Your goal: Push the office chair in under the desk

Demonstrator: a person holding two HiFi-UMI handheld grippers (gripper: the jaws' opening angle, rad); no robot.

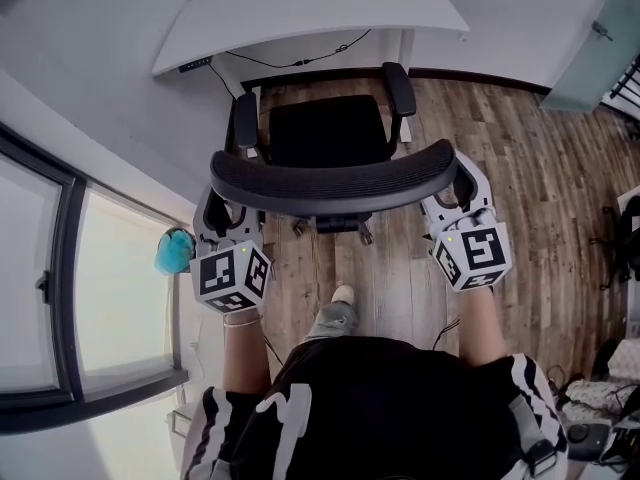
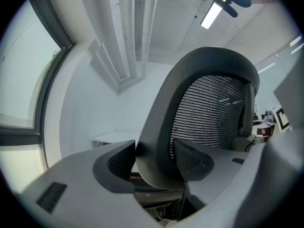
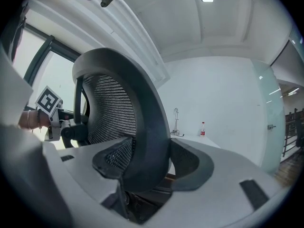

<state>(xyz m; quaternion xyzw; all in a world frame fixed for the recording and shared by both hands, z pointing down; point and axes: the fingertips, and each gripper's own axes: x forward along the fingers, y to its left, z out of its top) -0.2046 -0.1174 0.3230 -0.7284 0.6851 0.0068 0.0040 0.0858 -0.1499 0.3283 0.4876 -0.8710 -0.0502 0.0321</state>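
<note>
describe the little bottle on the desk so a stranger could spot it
Start at the white desk that the office chair faces. In the right gripper view a small bottle stands on it, before the white wall. It is right of a thin wiry stand and is the only thing showing red.

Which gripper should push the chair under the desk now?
Neither wins: the left gripper is shut on the chair backrest at its left edge, the right gripper at its right edge, evenly placed. Pushing with both would likely roll it straight toward the desk.
</note>
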